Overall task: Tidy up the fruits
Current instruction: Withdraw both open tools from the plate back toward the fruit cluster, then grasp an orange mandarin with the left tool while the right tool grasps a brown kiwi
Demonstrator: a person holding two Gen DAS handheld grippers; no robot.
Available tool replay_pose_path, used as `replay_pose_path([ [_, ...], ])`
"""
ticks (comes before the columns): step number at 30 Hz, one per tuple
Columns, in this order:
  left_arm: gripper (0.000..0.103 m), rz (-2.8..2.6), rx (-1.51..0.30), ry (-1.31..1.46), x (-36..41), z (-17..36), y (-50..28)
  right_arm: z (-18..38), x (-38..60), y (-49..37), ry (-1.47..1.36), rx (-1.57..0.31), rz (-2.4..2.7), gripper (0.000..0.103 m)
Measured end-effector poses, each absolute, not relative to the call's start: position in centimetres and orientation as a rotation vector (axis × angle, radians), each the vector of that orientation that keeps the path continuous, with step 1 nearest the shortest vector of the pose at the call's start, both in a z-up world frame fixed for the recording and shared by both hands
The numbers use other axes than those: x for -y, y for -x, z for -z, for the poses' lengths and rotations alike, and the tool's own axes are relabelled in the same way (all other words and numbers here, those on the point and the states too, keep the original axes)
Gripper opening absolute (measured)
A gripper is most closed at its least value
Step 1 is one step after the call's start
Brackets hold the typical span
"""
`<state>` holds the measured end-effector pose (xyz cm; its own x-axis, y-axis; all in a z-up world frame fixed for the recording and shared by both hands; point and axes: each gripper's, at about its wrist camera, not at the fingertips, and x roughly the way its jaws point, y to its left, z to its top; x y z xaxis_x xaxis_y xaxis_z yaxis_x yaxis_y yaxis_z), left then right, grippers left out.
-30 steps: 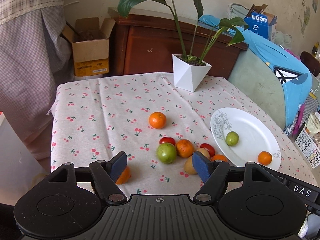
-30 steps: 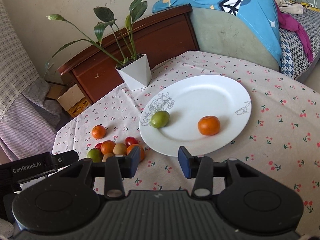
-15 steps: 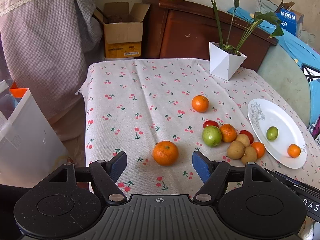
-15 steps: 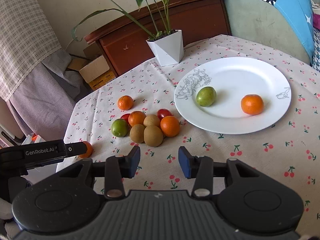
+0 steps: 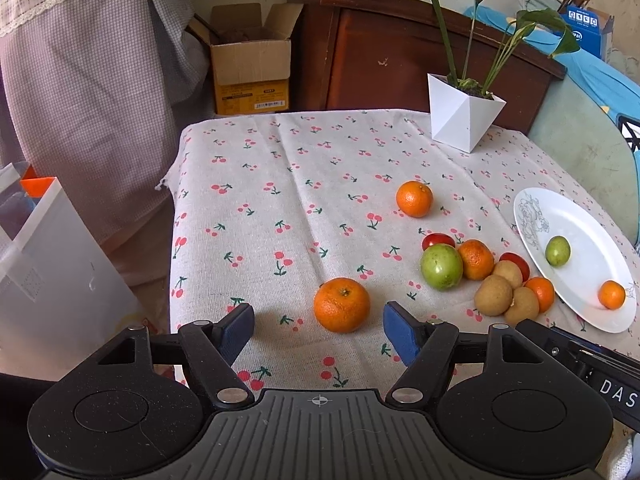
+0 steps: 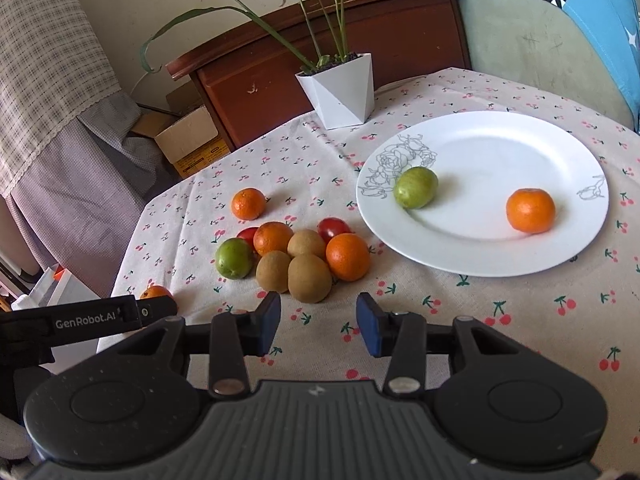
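Observation:
An orange (image 5: 341,305) lies alone on the cherry-print cloth, just ahead of my left gripper (image 5: 319,328) and between the lines of its blue pads. The jaws are closing; neither pad touches the fruit. My right gripper (image 6: 318,322) stands open and empty, just short of a pile of kiwis (image 6: 310,278), oranges (image 6: 347,257), tomatoes (image 6: 333,229) and a green fruit (image 6: 234,258). Another orange (image 6: 248,203) sits behind the pile. The white plate (image 6: 500,248) to the right holds a green fruit (image 6: 415,187) and an orange (image 6: 530,210).
A white plant pot (image 5: 464,118) stands at the table's back edge before a wooden cabinet (image 5: 380,48). Off the table's left edge are a cardboard box (image 5: 250,68), a curtain and a white bin (image 5: 52,280). A cushioned seat borders the right side.
My left gripper swung left and down, so the lone orange, once half hidden by the left finger, now sits between the pads. My right gripper moved nearer the fruit pile.

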<state>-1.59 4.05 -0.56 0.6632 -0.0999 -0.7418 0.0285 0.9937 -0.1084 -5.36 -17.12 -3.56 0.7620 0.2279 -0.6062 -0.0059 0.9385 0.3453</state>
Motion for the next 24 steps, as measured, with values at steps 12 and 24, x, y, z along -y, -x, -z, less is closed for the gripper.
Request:
replay_pose_path([
  [12, 0.047, 0.081, -0.816, 0.075, -3.5, 0.7, 1.4, 3.8, 16.2, 4.2, -0.279, -0.66, -0.123, 0.035],
  [24, 0.028, 0.12, -0.803, 0.077, -3.1, 0.7, 1.5, 3.6, 15.6, 4.5, -0.23, -0.669, -0.135, 0.025],
])
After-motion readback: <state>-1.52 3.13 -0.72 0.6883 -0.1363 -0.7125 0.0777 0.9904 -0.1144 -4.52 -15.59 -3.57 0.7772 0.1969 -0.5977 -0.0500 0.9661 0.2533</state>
